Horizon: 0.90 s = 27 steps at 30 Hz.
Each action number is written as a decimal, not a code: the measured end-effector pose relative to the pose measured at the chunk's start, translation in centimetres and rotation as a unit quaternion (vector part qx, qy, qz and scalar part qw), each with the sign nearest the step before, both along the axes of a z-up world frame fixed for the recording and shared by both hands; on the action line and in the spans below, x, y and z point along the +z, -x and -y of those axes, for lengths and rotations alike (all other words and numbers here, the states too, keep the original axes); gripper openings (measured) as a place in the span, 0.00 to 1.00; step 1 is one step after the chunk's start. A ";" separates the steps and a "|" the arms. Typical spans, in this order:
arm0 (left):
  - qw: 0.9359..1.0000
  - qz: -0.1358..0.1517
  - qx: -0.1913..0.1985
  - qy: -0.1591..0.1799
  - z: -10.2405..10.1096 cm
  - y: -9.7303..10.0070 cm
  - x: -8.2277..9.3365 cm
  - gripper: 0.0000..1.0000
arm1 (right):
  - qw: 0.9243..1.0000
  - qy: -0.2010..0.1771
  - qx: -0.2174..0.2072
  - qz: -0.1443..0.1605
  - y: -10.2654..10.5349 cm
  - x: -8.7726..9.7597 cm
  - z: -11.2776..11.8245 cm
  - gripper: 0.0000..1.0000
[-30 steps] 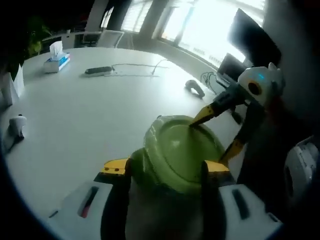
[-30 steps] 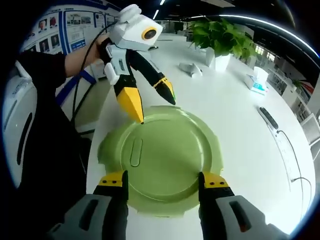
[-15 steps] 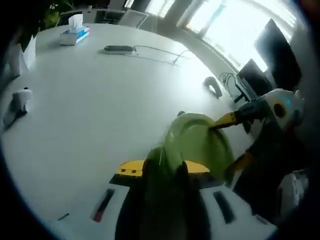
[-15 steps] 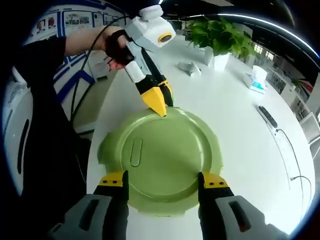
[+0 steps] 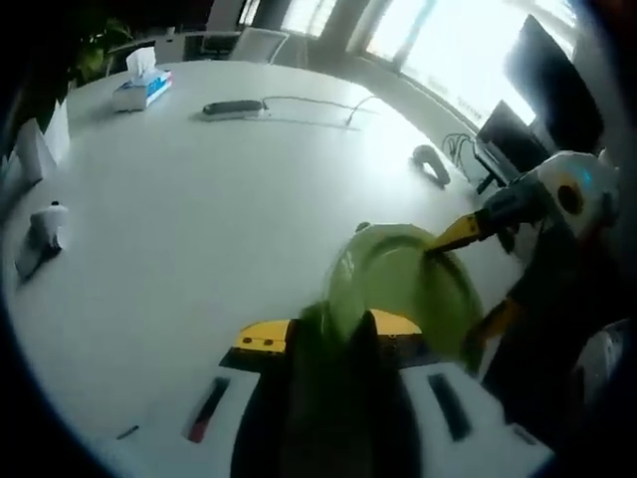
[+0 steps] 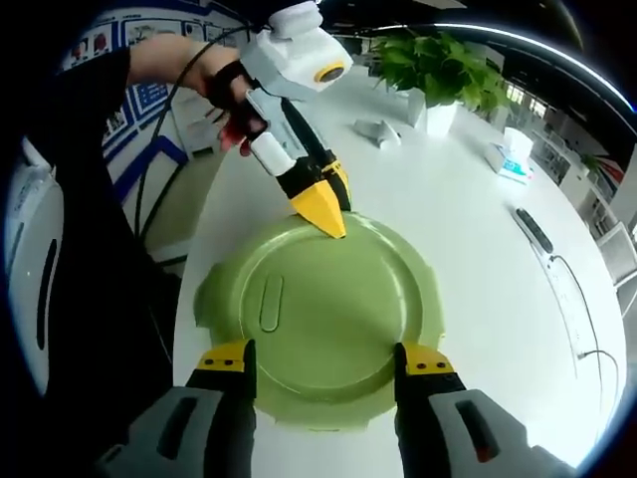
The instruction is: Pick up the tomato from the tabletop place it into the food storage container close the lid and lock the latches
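A round green food storage container (image 6: 318,314) with its lid on sits on the white table (image 6: 468,229). My right gripper (image 6: 326,358) is open, its yellow-tipped jaws standing over the lid's near edge, one on each side. My left gripper (image 6: 323,204), held by a hand, comes in from the upper left with jaws together at the lid's far rim. In the left gripper view the container (image 5: 403,284) is blurred, and a green latch sits pinched between my left gripper (image 5: 328,334) jaws. The right gripper (image 5: 478,279) stands open across the container's far side.
A tissue box (image 5: 139,88), a power strip (image 5: 232,108) with its cable, and a dark monitor (image 5: 542,95) lie around the table. A potted plant (image 6: 438,70) stands at the far end. The person's dark sleeve (image 6: 90,119) is beyond the table edge.
My left gripper went from open, astride the container's rim, to shut on the latch, and it has shifted slightly along the rim. The right gripper and the container have stayed in place.
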<state>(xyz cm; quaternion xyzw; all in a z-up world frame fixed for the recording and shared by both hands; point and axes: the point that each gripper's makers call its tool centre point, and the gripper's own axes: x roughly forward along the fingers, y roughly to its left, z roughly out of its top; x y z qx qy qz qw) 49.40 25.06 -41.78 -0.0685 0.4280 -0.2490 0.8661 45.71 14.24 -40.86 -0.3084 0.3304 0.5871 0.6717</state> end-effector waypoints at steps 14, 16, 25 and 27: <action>1.000 0.004 0.009 -0.007 -0.2 -0.3 0.3 0.14 | 1.000 -0.001 -0.001 0.000 0.0 0.0 -0.1 0.51; 1.000 0.001 0.007 -0.006 -0.3 -0.4 0.3 0.14 | 1.000 -0.001 -0.001 -0.001 0.0 0.0 -0.1 0.51; 1.000 -0.009 -0.003 0.001 -0.1 0.1 0.1 0.12 | 1.000 -0.001 -0.001 -0.004 0.1 0.0 -0.1 0.51; 1.000 -0.012 -0.004 0.007 -0.2 -0.1 0.1 0.12 | 1.000 -0.002 0.001 -0.004 0.1 0.0 -0.2 0.50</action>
